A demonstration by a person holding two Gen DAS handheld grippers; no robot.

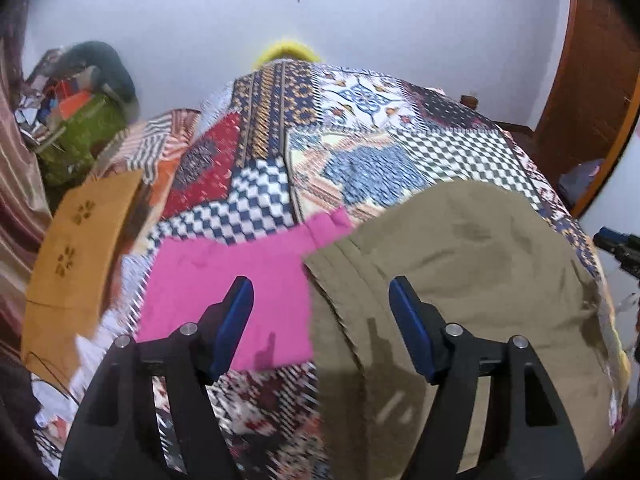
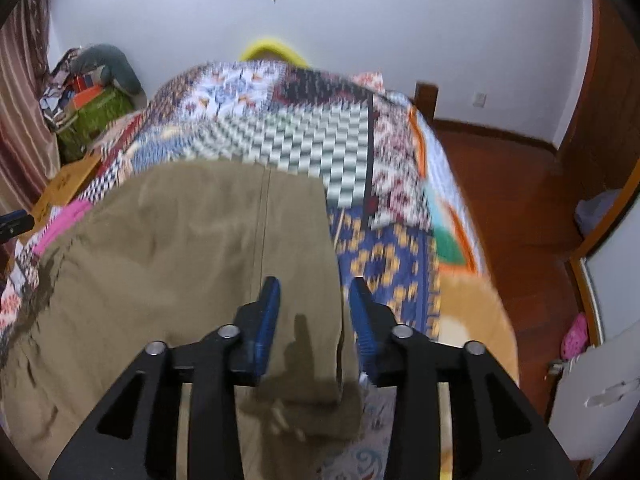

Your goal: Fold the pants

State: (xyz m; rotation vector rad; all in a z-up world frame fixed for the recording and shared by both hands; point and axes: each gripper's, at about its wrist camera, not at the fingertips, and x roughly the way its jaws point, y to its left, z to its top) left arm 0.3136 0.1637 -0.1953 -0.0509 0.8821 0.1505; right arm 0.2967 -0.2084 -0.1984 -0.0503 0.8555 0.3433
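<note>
Olive-khaki pants (image 1: pixel 472 264) lie flat on the patchwork bedspread (image 1: pixel 360 140), folded into a broad block with layered edges stacked along their left side in the left wrist view. Left gripper (image 1: pixel 321 294) hangs above that layered edge, jaws wide apart, nothing between the blue pads, no cloth pinched. One finger sits over the pink cloth (image 1: pixel 232 280), the other over the pants. Pink cloth lies flat just beside the pants' left edge, touching or slightly tucked under, can't tell which. Right gripper (image 2: pixel 314 294) is over the pants' right edge, jaws partly open with a clear gap; the fabric edge runs below and between the fingers, but the pads aren't pressing on it, so no grip. A seam runs up the pants in the right wrist view (image 2: pixel 264 216). Mustard-yellow cloth (image 1: pixel 76 256) with small dark motifs hangs off the bed's left side. Pile of clutter (image 1: pixel 80 112) against the wall (image 1: pixel 400 20), wooden floor (image 2: pixel 500 184) to the right of the bed. Both views are motion-blurred.
</note>
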